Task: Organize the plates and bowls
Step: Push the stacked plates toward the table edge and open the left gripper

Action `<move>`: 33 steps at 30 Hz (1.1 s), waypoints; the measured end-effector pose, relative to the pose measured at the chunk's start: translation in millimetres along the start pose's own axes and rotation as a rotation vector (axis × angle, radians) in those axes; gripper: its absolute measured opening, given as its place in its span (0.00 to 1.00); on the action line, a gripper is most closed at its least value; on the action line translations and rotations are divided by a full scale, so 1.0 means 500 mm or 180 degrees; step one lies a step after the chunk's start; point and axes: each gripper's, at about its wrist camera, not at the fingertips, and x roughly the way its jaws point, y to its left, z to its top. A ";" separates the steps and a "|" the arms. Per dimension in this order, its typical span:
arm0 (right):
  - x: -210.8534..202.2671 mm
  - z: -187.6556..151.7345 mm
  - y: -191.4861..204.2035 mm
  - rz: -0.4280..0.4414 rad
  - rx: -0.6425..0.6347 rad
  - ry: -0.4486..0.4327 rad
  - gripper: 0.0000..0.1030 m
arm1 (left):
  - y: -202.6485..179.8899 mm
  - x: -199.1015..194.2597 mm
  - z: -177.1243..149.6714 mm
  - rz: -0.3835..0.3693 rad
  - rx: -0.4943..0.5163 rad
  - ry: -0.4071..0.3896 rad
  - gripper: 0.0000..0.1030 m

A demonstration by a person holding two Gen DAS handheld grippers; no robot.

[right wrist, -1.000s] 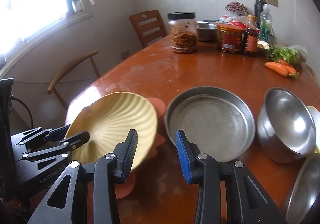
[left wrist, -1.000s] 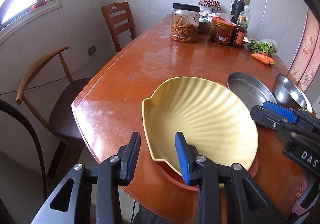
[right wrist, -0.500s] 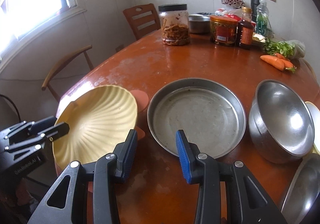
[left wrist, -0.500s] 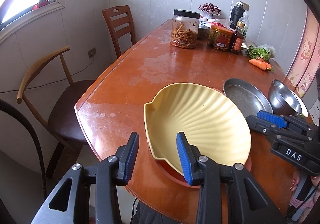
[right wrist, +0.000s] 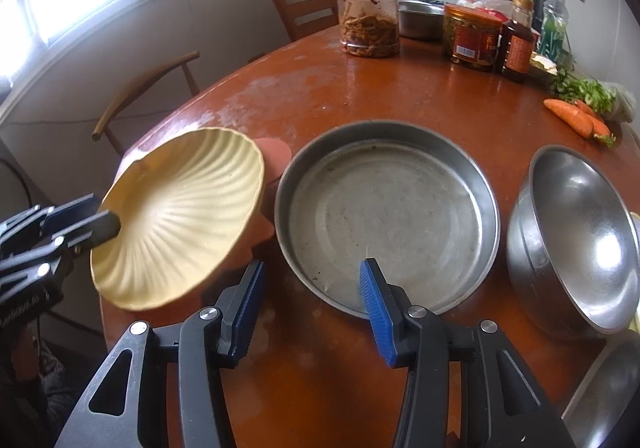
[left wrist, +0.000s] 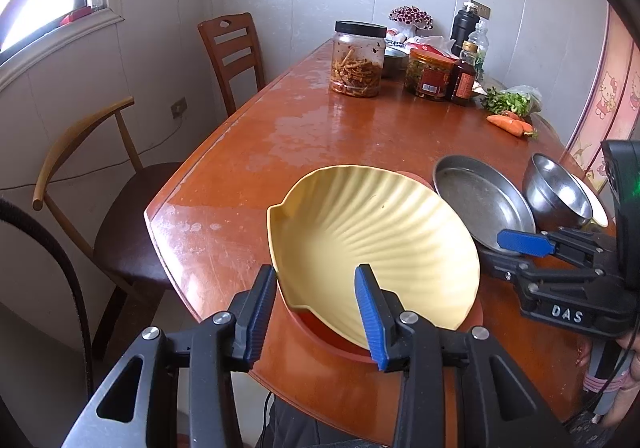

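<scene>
A: Yellow shell-shaped ribbed plate (left wrist: pixel 372 244), tilted, near edge between the fingers of the left gripper (left wrist: pixel 316 308), sitting over a reddish-orange plate (left wrist: pixel 320 332) at the near end of the brown wooden table (left wrist: pixel 320 120). Jaws opening; cannot tell whether the pads still press the rim.

B: Seen from the right wrist, at nine o'clock. Round flat-bottomed steel pan (right wrist: pixel 388 216) dead ahead at twelve, deep steel bowl (right wrist: pixel 576 244) at three. Right gripper (right wrist: pixel 312 312) hovering just short of the pan's near rim, jaws opening, nothing between them.

A: Best handling, probably: let the shell plate settle flat on the reddish one before letting go fully. Tilted as is, likely to rock or slide off toward six o'clock.

B: For the pan: widen further, then straddle the near wall, one pad inside, one outside. Thin, slick metal, so a deep bite rather than a tip pinch.

A: Worth minding the gap to the bowl at three; easy to knock when lifting.

B: Agreed. Lift level, not dragged.
</scene>
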 end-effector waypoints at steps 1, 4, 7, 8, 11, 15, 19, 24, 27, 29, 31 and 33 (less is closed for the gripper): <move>-0.003 -0.004 0.000 0.0023 -0.0008 0.0022 0.49 | -0.002 -0.002 0.000 0.0002 -0.0002 -0.0003 0.40; -0.016 -0.014 0.005 0.0038 -0.0055 0.0035 0.49 | -0.005 -0.008 -0.003 0.0004 -0.0002 -0.0011 0.40; -0.030 -0.026 0.011 0.0062 -0.0108 0.0043 0.50 | 0.000 -0.014 -0.006 -0.0010 -0.0023 -0.0020 0.40; -0.033 -0.031 0.012 0.0084 -0.0114 0.0056 0.50 | 0.004 -0.016 -0.006 -0.0011 -0.0051 -0.0026 0.40; -0.044 -0.046 0.020 0.0166 -0.0160 0.0090 0.50 | 0.008 -0.019 -0.006 0.0011 -0.0073 -0.0041 0.40; -0.056 -0.066 0.038 0.0113 -0.0302 0.0127 0.50 | 0.004 -0.040 -0.010 -0.0004 -0.0058 -0.0107 0.40; -0.073 -0.092 0.050 0.0165 -0.0320 0.0156 0.50 | -0.010 -0.062 -0.018 -0.0044 -0.0004 -0.0182 0.40; -0.096 -0.138 0.070 0.0210 -0.0389 0.0236 0.50 | -0.051 -0.082 -0.035 -0.0206 0.0138 -0.0186 0.40; -0.103 -0.165 0.082 0.0198 -0.0427 0.0286 0.50 | -0.082 -0.088 -0.051 -0.0311 0.0245 -0.0149 0.40; -0.114 -0.177 0.088 0.0200 -0.0445 0.0278 0.50 | -0.105 -0.093 -0.064 -0.0382 0.0328 -0.0127 0.40; -0.129 -0.193 0.096 0.0197 -0.0466 0.0264 0.50 | -0.128 -0.094 -0.074 -0.0448 0.0416 -0.0093 0.40; -0.140 -0.210 0.105 0.0230 -0.0541 0.0271 0.50 | -0.150 -0.093 -0.082 -0.0475 0.0473 -0.0068 0.40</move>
